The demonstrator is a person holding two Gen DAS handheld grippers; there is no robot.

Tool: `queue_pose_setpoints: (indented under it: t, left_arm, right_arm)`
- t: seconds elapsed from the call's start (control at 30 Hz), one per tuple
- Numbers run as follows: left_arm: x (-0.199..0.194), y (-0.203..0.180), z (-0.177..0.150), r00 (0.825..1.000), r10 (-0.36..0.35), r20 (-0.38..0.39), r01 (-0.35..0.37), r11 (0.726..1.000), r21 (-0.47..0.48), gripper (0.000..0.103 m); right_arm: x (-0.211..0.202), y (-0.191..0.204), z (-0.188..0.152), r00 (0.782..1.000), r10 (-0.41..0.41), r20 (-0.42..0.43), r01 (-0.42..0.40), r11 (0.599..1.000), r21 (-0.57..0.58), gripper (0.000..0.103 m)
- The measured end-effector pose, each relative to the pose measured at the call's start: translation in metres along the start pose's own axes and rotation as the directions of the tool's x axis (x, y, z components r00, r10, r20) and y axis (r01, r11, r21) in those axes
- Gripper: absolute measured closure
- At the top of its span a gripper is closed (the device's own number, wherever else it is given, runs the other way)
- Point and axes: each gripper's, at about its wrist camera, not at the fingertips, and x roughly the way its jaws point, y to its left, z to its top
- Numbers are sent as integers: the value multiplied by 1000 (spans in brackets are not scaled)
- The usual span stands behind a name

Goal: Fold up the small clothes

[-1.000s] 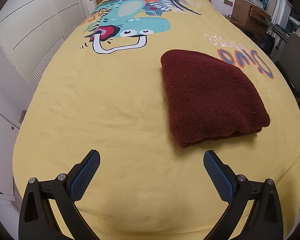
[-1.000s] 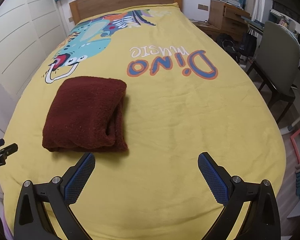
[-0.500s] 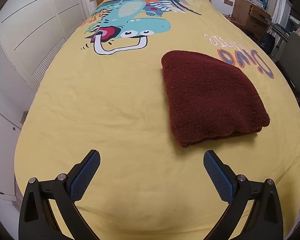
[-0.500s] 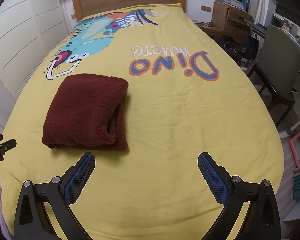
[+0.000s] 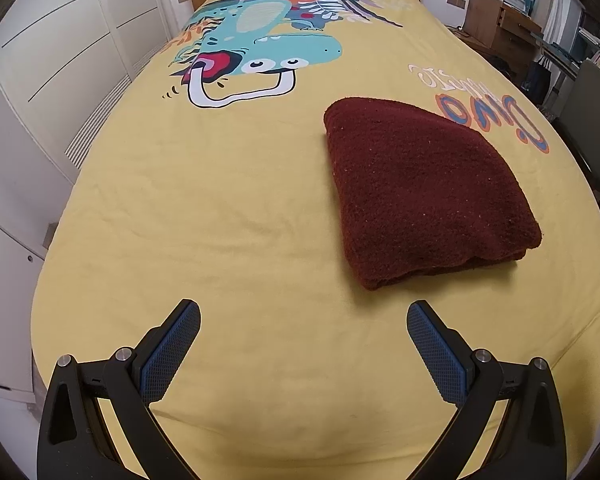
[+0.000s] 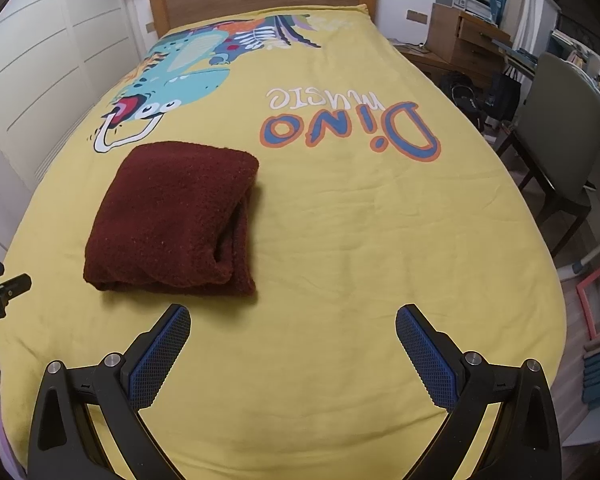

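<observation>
- The dark red garment lies folded into a thick bundle on the yellow bedspread, where it lay a second ago; only the views have shifted slightly.
- The left gripper is spread wide and holds nothing, short of the garment.
- The right gripper is likewise spread and empty.
- The folding looks finished, though the layers underneath are hidden.

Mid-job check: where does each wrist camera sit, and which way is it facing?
Left wrist: behind the open left gripper, facing up the yellow bedspread toward the headboard; folded maroon garment ahead-right.
Right wrist: behind the open right gripper, same heading; garment ahead-left, the left gripper's tip at the left edge.
Shared: garment, bedspread, dinosaur print.
</observation>
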Motion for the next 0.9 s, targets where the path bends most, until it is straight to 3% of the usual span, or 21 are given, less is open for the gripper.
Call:
queue_pose_setpoints:
  t: [0.9]
  left_arm:
    - [1, -5, -3, 1000, 5, -14, -4, 1000, 16, 1]
  right_arm:
    - [3, -1, -6, 1000, 1, -27, -1, 1000, -6, 0]
